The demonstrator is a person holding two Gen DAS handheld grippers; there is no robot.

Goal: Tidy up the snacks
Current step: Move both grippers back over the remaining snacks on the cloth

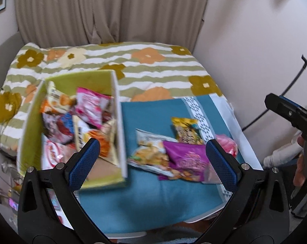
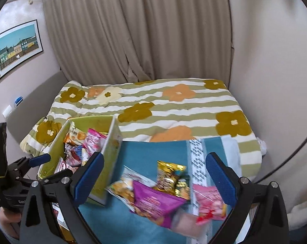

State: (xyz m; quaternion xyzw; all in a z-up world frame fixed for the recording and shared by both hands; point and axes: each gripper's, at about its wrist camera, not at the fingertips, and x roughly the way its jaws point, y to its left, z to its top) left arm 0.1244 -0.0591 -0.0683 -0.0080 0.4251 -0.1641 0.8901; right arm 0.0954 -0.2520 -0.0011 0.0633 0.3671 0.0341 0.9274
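Note:
A green box (image 1: 31, 122) (image 2: 110, 154) sits on the left of a teal cloth (image 1: 149, 203) (image 2: 145, 154) and holds several snack packets (image 1: 88, 105). To its right lie loose packets: a purple one (image 1: 186, 156) (image 2: 153, 201), a yellow one (image 1: 187, 130) (image 2: 169, 174), a white-orange one (image 1: 149, 152) (image 2: 121, 187) and a pink one (image 1: 227, 144) (image 2: 210, 205). My left gripper (image 1: 153, 162) is open and empty above the box's near right corner. My right gripper (image 2: 153, 179) is open and empty above the loose packets; it also shows at the right edge of the left wrist view (image 1: 292, 118).
The cloth lies on a bed with a striped flowered quilt (image 1: 153, 67) (image 2: 173, 109). Beige curtains (image 1: 112, 10) (image 2: 143, 30) hang behind, walls stand close on both sides. A framed picture (image 2: 17, 46) hangs on the left wall. Clutter lies at the bed's near left (image 1: 7, 193).

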